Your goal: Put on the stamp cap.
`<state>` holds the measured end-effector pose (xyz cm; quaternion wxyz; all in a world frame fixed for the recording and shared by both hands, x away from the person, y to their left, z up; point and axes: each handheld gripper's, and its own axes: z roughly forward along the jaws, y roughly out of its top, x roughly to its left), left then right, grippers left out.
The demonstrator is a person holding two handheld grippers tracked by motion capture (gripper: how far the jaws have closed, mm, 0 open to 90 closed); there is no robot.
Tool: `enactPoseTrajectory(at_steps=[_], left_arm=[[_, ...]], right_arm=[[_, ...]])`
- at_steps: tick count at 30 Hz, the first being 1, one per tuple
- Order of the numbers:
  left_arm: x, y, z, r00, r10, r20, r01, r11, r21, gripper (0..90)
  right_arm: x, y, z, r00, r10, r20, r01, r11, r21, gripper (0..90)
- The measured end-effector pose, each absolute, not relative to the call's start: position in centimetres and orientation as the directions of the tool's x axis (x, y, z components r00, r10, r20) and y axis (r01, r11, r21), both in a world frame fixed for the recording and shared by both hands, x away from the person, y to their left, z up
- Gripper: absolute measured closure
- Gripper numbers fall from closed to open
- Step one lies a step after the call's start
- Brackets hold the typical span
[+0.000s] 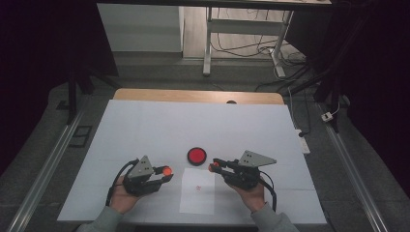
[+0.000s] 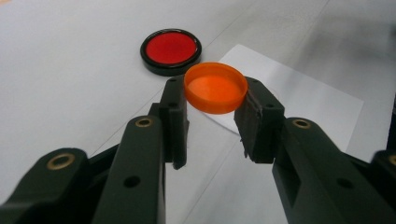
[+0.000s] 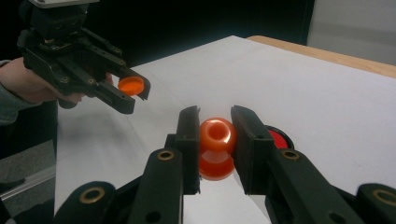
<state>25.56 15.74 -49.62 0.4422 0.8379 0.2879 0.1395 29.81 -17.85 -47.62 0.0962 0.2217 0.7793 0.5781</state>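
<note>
The left tool (image 2: 212, 116) pinches an orange cap (image 2: 215, 87) by its rim, hollow side up. The right tool (image 3: 215, 135) clamps a small orange bottle (image 3: 217, 147), mouth aimed at the cap across the paper sheet (image 1: 198, 191); the 2 hang apart above the table (image 1: 145, 130).

no legible text, paper mark (image 1: 197, 188) unreadable

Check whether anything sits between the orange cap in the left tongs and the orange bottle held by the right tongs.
Nothing visible does. The round orange plastic cap and small orange plastic bottle face each other over open paper; the black-rimmed red disc lies beyond that gap.
</note>
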Motion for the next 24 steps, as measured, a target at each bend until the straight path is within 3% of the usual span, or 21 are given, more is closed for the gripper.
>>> enactPoseTrajectory(at_steps=[24], left_arm=[[27.0, 9.5, -48.4, 0.865, 0.502, 0.006, 0.288, -0.506, 0.813, 64.9]], right_arm=[[29.8, -17.9, -47.6, -0.883, 0.456, 0.11, 0.233, 0.222, 0.947, 72.0]])
